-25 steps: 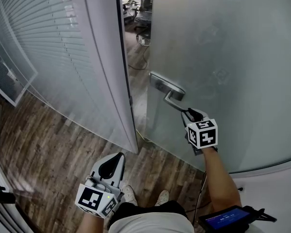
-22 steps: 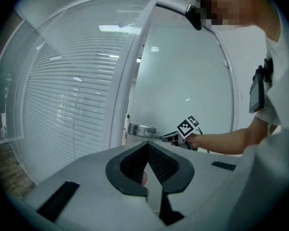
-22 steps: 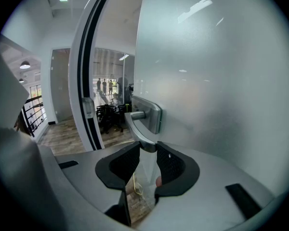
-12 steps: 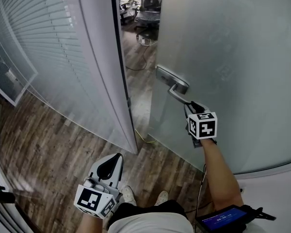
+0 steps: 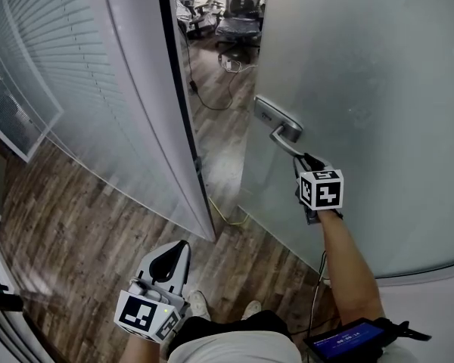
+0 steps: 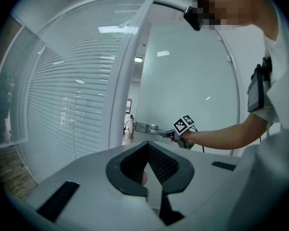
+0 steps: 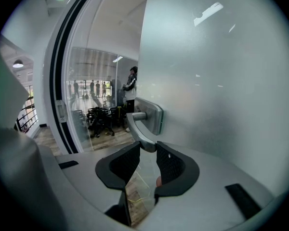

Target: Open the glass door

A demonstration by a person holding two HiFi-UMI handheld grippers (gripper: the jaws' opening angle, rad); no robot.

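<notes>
My left claw [image 5: 180,248] hangs low by my hip, jaws together on nothing, and I'd leave it out of this. Past the door frame [image 5: 163,89] there is a gap, so the glass door [image 5: 363,82] stands partly ajar. Its lever handle [image 5: 286,134] has my right claw [image 5: 301,159] clamped on its tip. I judge the grip shallow, so I should swing steadily along the door's arc, wrist in line with the lever, lest the pads slip off.
</notes>
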